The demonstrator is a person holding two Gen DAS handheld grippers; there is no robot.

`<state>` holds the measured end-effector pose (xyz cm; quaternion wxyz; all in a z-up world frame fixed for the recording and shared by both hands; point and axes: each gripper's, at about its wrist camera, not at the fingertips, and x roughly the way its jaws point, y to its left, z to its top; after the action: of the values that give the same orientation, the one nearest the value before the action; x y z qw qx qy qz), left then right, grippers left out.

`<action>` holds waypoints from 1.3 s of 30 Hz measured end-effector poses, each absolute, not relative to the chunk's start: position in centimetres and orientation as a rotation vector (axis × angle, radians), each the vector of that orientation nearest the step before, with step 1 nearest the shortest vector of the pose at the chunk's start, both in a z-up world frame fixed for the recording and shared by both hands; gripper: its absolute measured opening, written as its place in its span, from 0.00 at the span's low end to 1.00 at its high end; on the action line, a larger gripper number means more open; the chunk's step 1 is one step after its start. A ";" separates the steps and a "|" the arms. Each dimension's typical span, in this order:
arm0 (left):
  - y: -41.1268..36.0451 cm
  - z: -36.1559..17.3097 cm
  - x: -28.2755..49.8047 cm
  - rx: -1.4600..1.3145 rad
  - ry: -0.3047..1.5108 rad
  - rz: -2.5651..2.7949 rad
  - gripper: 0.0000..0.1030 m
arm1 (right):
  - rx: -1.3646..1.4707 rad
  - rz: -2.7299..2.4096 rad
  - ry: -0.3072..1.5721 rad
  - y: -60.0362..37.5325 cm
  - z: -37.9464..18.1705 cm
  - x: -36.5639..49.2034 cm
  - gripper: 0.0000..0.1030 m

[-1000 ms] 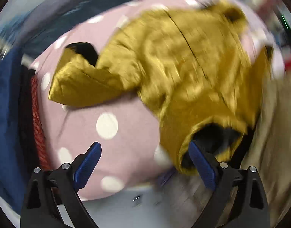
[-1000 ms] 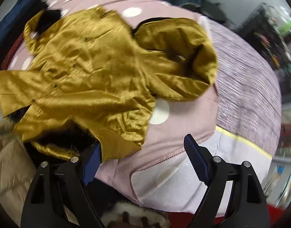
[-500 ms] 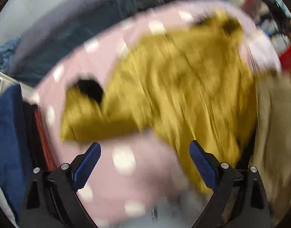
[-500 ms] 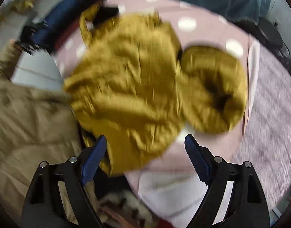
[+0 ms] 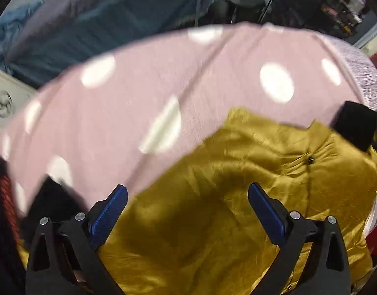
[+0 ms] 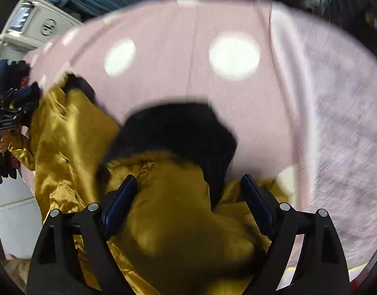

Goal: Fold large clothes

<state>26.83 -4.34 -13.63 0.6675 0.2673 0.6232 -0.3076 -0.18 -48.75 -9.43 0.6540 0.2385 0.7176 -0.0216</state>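
Note:
A shiny mustard-gold jacket (image 5: 237, 196) with black lining lies crumpled on a pink bedspread with white dots (image 5: 164, 86). My left gripper (image 5: 187, 209) is open, low over the jacket's body, with gold cloth between and under the jaws. Its black cuff (image 5: 355, 127) shows at far right. My right gripper (image 6: 188, 204) is open, straddling a gold sleeve or hood (image 6: 178, 209) with black lining (image 6: 178, 132) just ahead. The left gripper (image 6: 14, 108) shows at the left edge of the right wrist view.
Grey striped bedding (image 6: 348, 123) covers the bed's right side. A dark blue blanket (image 5: 102, 24) lies beyond the bed. A white appliance (image 6: 38, 27) stands at the far left. Dark and red clothes (image 5: 4, 209) pile at the left edge.
Both grippers dropped from high above the bed to just over the jacket. Each now has gold cloth between its open jaws, and the whole jacket no longer fits in view.

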 end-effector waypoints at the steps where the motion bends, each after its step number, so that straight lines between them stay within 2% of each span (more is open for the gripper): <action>1: -4.3 -15.3 26.5 0.595 1.467 -0.690 0.94 | 0.557 -0.041 1.662 -47.7 -10.8 -1.1 0.83; 3: -4.4 -18.4 24.1 0.644 1.539 -0.711 0.94 | 0.555 -0.028 1.652 -46.0 -11.5 -2.8 0.81; 6: -5.2 -18.8 20.6 0.799 1.407 -0.767 0.93 | 0.622 -0.006 1.596 -44.8 -11.1 -4.8 0.47; 7: -5.4 -18.7 20.1 0.805 1.403 -0.779 0.86 | 0.639 -0.004 1.577 -44.5 -10.9 -5.3 0.36; 8: -5.4 -18.3 20.0 0.789 1.404 -0.781 0.80 | 0.651 0.000 1.561 -44.4 -10.6 -5.5 0.31; 9: -5.5 -17.8 20.1 0.771 1.405 -0.784 0.66 | 0.653 -0.005 1.541 -44.3 -10.2 -5.6 0.23; 10: -5.5 -17.3 20.1 0.769 1.400 -0.788 0.49 | 0.650 -0.012 1.522 -44.3 -9.6 -5.7 0.16; 11: -5.6 -16.8 19.9 0.781 1.393 -0.792 0.38 | 0.653 -0.020 1.493 -44.3 -8.8 -5.7 0.14; 12: -5.8 -16.2 19.8 0.799 1.385 -0.794 0.20 | 0.661 -0.028 1.455 -44.5 -7.4 -5.6 0.10; 13: -5.8 -15.5 19.8 0.804 1.370 -0.794 0.11 | 0.672 -0.029 1.404 -44.7 -5.8 -5.3 0.08; 15: -5.7 -12.9 19.9 0.771 1.303 -0.804 0.06 | 0.641 -0.045 1.292 -45.1 -2.1 -4.7 0.07; 23: -2.9 1.1 23.5 0.459 1.040 -0.754 0.05 | 0.522 -0.275 0.820 -51.6 15.4 -7.2 0.06; 26: -3.1 2.9 24.8 0.446 0.960 -0.683 0.05 | 0.510 -0.406 0.759 -54.9 17.2 -8.7 0.06; 29: -4.0 1.2 25.9 0.405 0.993 -0.598 0.12 | 0.606 -0.520 0.802 -57.7 14.5 -9.6 0.09; 30: -3.7 0.1 26.2 0.411 1.031 -0.583 0.14 | 0.630 -0.546 0.822 -58.3 13.2 -9.8 0.13; 32: -3.5 -1.5 26.1 0.418 1.096 -0.551 0.34 | 0.702 -0.600 0.881 -59.0 9.5 -11.0 0.26; 33: -3.2 -2.7 25.9 0.420 1.132 -0.540 0.64 | 0.767 -0.617 0.935 -59.1 7.0 -11.6 0.49; 34: -3.1 -3.5 25.5 0.425 1.153 -0.525 0.87 | 0.813 -0.634 0.972 -59.2 5.2 -12.6 0.65; 39: -1.6 -5.9 23.6 0.475 1.213 -0.499 0.94 | 0.887 -0.714 1.096 -56.8 -1.4 -16.2 0.68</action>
<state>23.58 -1.57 -5.89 0.7666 0.2187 0.5583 -0.2299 -16.18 -56.76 -1.43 0.7037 0.3987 0.4928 -0.3209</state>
